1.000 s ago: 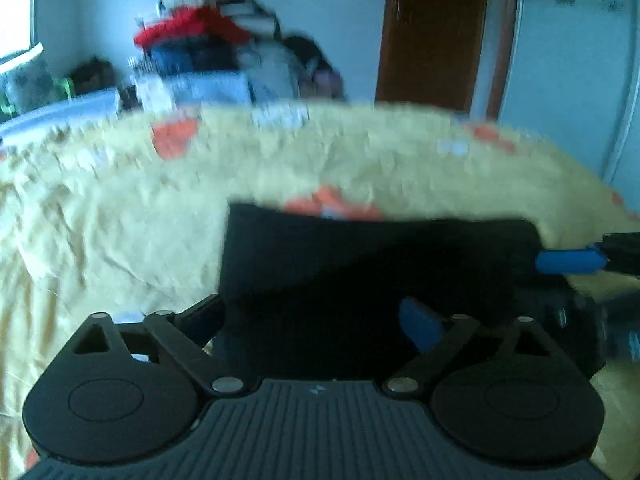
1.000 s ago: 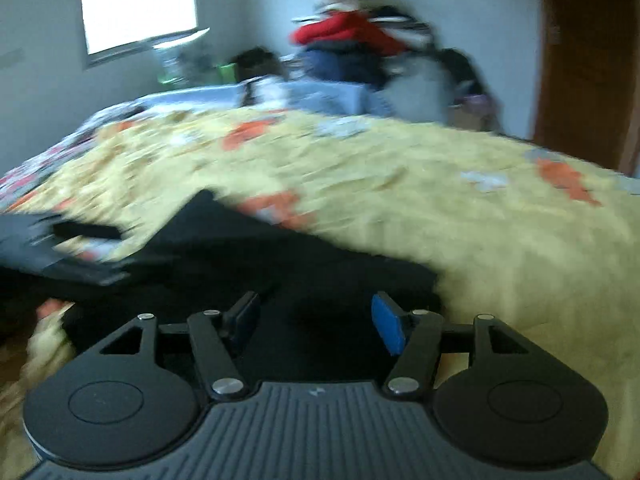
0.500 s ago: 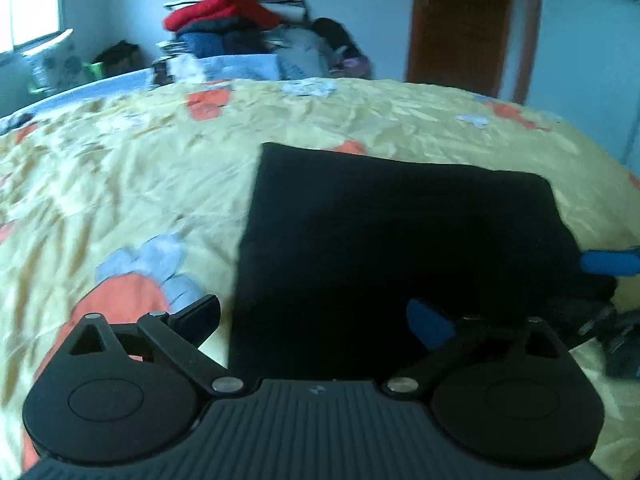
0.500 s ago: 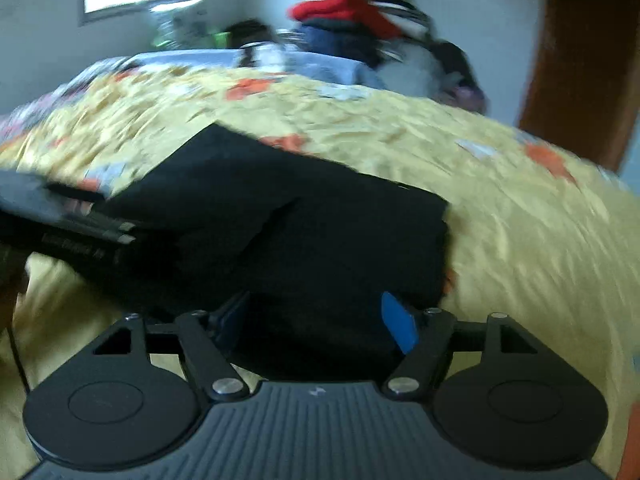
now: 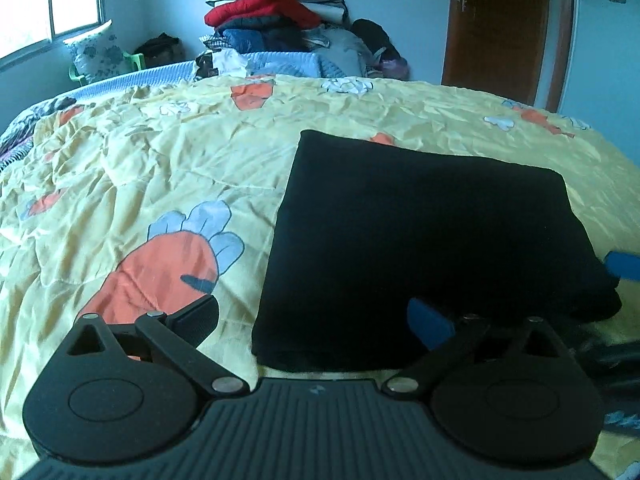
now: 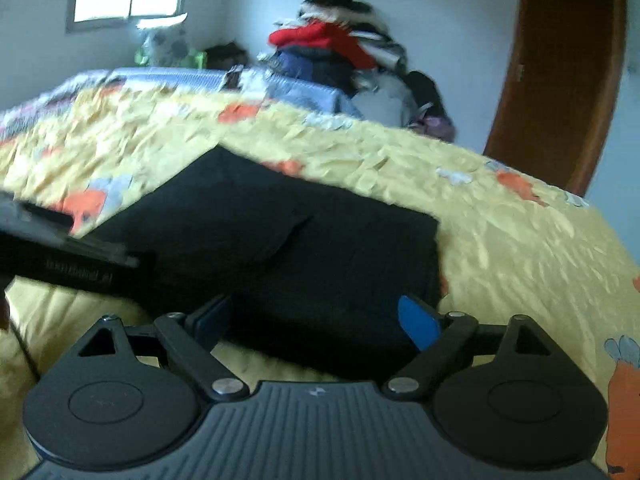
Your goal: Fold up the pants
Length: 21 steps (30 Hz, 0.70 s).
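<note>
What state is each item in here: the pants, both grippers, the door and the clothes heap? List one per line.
pants: folded into a flat rectangle, lying on the bedspread
left gripper: open, empty
right gripper: open, empty
door: shut
clothes heap: piled untidily beyond the bed

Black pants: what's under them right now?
The folded black pants lie flat on the yellow carrot-print bedspread. The quilt beneath them is covered; anything trapped between cannot be seen.
</note>
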{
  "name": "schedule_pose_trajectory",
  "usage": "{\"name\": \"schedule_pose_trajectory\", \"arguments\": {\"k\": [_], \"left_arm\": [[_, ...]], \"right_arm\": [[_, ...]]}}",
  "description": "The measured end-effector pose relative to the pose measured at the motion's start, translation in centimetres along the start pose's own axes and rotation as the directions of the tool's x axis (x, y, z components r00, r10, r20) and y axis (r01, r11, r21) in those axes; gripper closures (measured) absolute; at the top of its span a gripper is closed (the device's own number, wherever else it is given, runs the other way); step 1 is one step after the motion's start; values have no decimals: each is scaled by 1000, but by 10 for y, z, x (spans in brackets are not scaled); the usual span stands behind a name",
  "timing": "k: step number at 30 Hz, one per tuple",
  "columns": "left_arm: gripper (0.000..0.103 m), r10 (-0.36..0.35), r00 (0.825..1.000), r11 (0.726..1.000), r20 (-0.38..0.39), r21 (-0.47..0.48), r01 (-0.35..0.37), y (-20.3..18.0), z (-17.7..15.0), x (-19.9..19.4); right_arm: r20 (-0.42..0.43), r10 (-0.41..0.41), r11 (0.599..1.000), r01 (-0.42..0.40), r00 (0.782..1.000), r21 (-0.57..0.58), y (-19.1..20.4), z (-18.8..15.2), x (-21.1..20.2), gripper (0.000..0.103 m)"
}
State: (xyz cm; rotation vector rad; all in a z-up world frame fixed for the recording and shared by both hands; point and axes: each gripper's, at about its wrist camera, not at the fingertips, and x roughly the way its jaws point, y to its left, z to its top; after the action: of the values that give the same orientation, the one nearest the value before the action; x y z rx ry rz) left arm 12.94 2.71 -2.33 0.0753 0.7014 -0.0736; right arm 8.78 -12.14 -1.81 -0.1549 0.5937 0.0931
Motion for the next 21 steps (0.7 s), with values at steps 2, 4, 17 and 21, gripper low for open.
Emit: {"name": "schedule_pose_trajectory", "arguments": {"k": [2, 4, 17, 21], "left_arm": [[0, -7, 1000, 1000, -3, -5, 7, 3, -1, -5], [0, -2, 1000, 1000, 0, 5, 2, 5, -3, -9], [1, 19, 999, 1000, -30, 8, -18, 13, -24, -30], [1, 28, 999, 1000, -32, -13, -28, 19, -30, -36]], "right_arm": [[-42, -44, 999, 44, 998, -9, 1, -5, 10, 12], [-52, -85, 996, 86, 995, 22, -3, -6, 7, 12], [-40, 67, 963, -54, 997, 265, -4, -13, -39, 11], [-45, 96, 955, -79, 994, 287, 1, -16, -43, 11]]}}
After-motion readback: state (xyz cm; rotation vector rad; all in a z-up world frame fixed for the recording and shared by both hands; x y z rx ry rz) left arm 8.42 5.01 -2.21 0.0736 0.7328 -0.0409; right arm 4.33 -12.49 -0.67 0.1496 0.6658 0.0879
